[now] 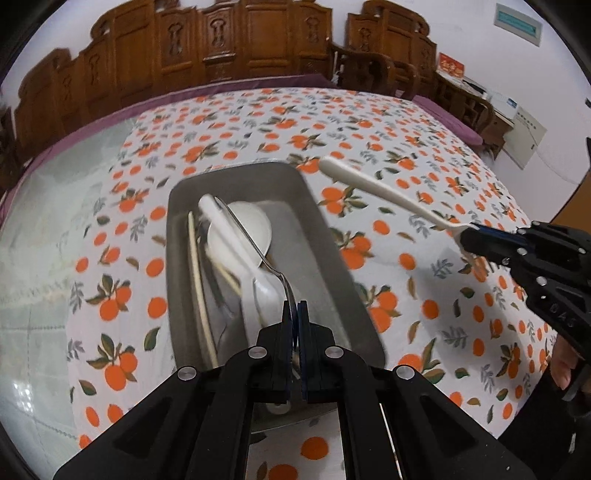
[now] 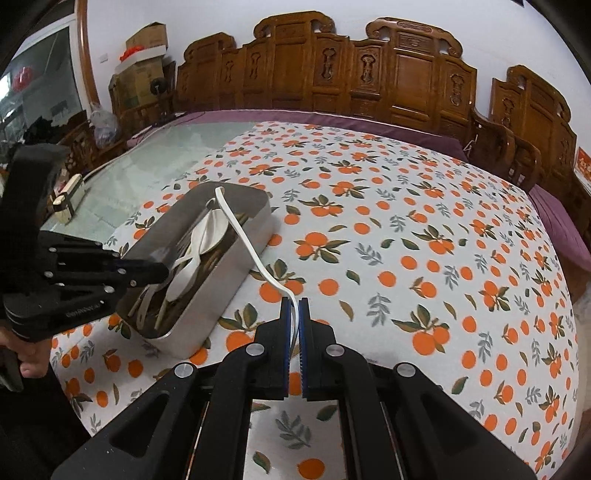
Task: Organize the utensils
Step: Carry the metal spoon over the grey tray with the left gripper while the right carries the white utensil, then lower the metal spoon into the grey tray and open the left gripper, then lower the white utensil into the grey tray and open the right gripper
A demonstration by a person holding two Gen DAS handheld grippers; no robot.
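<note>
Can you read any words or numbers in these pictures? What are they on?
"DAS", faint, maybe wrong: side of the right gripper.
Too blurred to read: print on the left gripper.
Too blurred: red sign.
Too small: green plaque.
Too small: white box.

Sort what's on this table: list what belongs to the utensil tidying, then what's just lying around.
Job: metal tray of utensils; metal spoon in left gripper; white utensil in right gripper.
Lying about: power strip; cardboard boxes.

No text is clear enough to read in either view
</note>
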